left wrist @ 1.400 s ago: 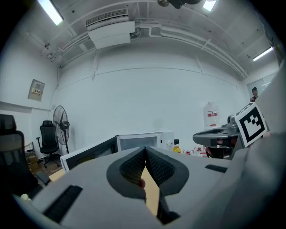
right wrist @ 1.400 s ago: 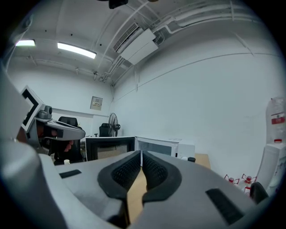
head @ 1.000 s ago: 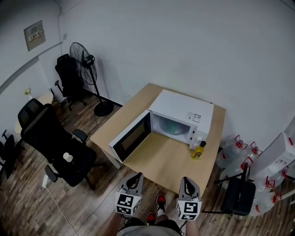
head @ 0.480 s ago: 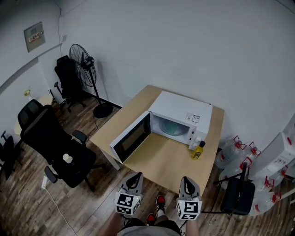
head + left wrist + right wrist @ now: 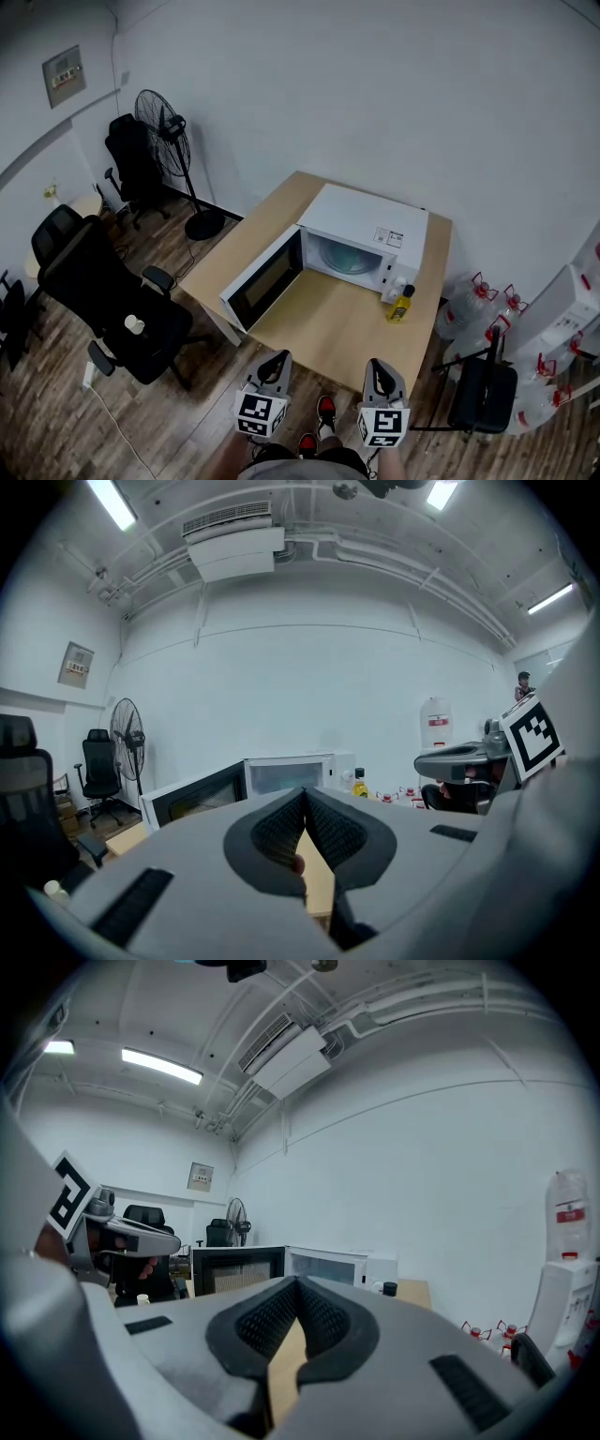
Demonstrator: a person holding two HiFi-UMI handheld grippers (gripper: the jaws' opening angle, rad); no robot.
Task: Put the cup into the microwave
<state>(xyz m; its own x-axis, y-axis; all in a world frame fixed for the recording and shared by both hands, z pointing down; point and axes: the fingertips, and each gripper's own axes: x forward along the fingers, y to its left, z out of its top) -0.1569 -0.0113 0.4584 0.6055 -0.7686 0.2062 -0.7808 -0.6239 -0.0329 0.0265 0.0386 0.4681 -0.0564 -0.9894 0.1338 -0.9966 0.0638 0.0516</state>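
Left gripper [image 5: 278, 357] and right gripper [image 5: 378, 365] held shut, empty. Cup [image 5: 134, 324] on left chair [image 5: 167, 323] could be knocked if approached closed.

Low in the frame, the grey left gripper [image 5: 277, 360] and right gripper [image 5: 379, 367] each carry a white, black-patterned marker cube [image 5: 260, 413]; red-and-black shoes [image 5: 325, 409] show between them

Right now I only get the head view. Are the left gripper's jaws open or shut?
Observer: Shut. In its own view the left gripper has its pads together at the tips, holding nothing.
Operator: And the right one?
Observer: The right gripper is shut too in its own view, and just as empty.
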